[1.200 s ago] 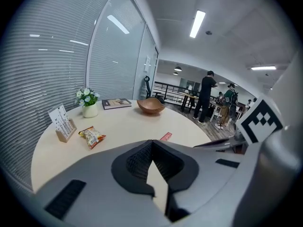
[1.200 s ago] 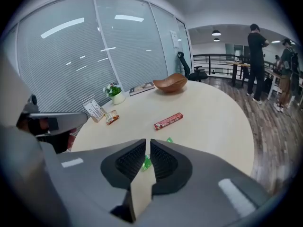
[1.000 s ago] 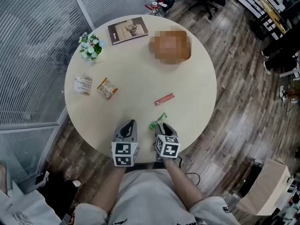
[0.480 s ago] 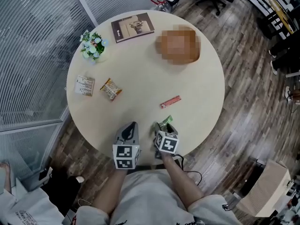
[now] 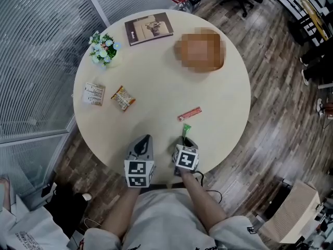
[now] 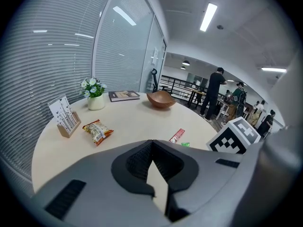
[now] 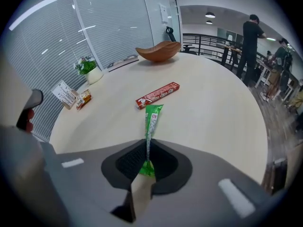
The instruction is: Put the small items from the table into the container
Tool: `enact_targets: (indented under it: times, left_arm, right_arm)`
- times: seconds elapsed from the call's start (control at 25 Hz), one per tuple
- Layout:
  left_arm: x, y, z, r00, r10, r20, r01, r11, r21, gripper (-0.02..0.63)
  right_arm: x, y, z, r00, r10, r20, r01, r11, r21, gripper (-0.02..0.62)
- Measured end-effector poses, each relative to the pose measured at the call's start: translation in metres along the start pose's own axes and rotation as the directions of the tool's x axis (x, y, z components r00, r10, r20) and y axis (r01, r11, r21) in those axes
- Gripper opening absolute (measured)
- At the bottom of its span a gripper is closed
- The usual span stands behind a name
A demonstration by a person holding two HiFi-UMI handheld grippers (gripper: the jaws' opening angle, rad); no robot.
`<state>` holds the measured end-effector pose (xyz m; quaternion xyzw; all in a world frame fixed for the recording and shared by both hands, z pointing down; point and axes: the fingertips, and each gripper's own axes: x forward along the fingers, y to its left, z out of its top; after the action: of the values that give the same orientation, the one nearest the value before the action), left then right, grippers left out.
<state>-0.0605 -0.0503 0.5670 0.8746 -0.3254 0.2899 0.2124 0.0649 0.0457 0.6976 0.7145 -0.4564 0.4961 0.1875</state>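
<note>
Starting stage, by my read: nothing seen in the container yet. Left to right: white card stand and snack packet lie on the table. Left gripper is pinched together, empty. Right gripper jaws are closing on the green sachet, near end between the pads. Red stick pack waits just beyond, wooden bowl far back. Head view hides both jaws and mosaics the bowl; gripper views show both, though not the bowl's inside
</note>
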Motion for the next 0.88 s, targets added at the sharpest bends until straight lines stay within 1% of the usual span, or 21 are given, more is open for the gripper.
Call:
enact_targets:
  times: [0.12,0.24,0.32,0.4,0.52,0.64,0.76,0.88]
  left_arm:
    - [0.003,-0.004,0.002,1.000,0.000,0.005,0.000,1.000,-0.004,0.006]
    - [0.009,-0.007,0.006,1.000,0.001,0.012,-0.001,1.000,-0.009,0.006]
    - [0.015,-0.011,0.011,1.000,0.002,0.019,-0.002,1.000,-0.013,0.006]
    - [0.020,-0.017,0.018,0.999,0.003,0.037,-0.002,1.000,-0.016,0.006]
    - [0.030,-0.035,0.031,0.998,0.001,0.067,0.001,0.999,-0.033,0.006]
    - [0.034,-0.044,0.046,0.997,0.021,0.080,-0.017,0.999,-0.047,0.006]
    - [0.039,-0.049,0.058,0.994,0.053,0.092,-0.047,0.997,-0.059,0.006]
    - [0.047,-0.055,0.067,0.991,0.089,0.098,-0.083,0.994,-0.067,0.006]
  right_arm:
    - [-0.001,-0.002,0.003,1.000,0.010,0.006,-0.009,1.000,-0.012,0.023]
    - [-0.004,-0.006,0.013,0.999,0.018,0.032,-0.017,0.999,-0.038,0.021]
    - [-0.010,-0.012,0.028,0.998,0.021,0.064,-0.017,0.998,-0.068,0.021]
    - [-0.018,-0.021,0.051,0.993,0.031,0.112,-0.019,0.994,-0.107,0.021]
    - [-0.033,-0.044,0.106,0.976,0.055,0.209,-0.018,0.984,-0.176,0.021]
    - [-0.043,-0.056,0.179,0.954,0.090,0.288,-0.017,0.970,-0.244,0.021]
    - [-0.044,-0.056,0.253,0.933,0.139,0.331,-0.027,0.946,-0.322,0.021]
    - [-0.037,-0.050,0.314,0.924,0.180,0.336,-0.028,0.911,-0.411,0.021]
